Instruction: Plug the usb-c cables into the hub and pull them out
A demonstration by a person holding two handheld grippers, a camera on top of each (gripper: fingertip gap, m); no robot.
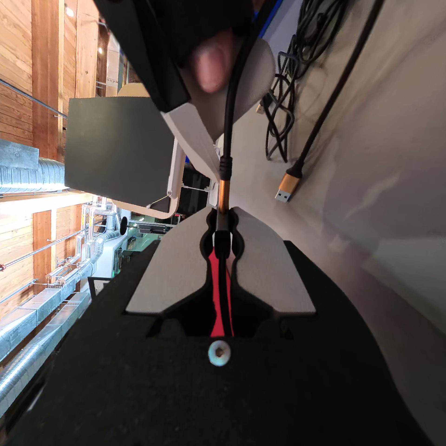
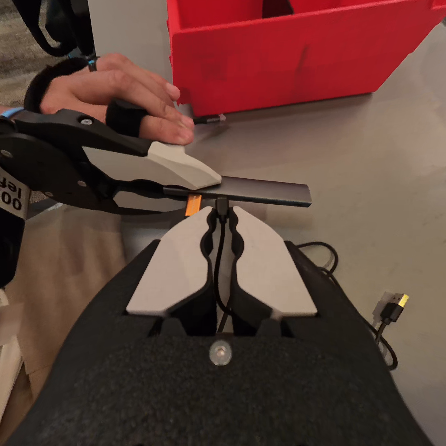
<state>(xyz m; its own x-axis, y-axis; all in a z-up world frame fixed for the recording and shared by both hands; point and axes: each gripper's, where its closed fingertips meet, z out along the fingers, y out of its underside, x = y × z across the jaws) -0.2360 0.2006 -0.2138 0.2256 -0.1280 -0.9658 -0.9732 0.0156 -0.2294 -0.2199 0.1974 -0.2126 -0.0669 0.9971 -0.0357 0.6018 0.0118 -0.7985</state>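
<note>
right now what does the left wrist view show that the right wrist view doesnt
Only the left wrist view: a loose orange USB-A plug and a tangle of black cables on the table.

Only the right wrist view: a red bin, a black USB-A plug, the hub's whole length, and the right claw around a black plug.

Both: the left claw holding the hub, with the orange plug seated.

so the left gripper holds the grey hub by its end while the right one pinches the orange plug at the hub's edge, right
Not quite. The right gripper pinches the black plug, not the orange one; the orange plug sits beside it, outside the right fingers. The right wrist view shows this. The rest holds: the left gripper clamps the grey hub by its end.
</note>
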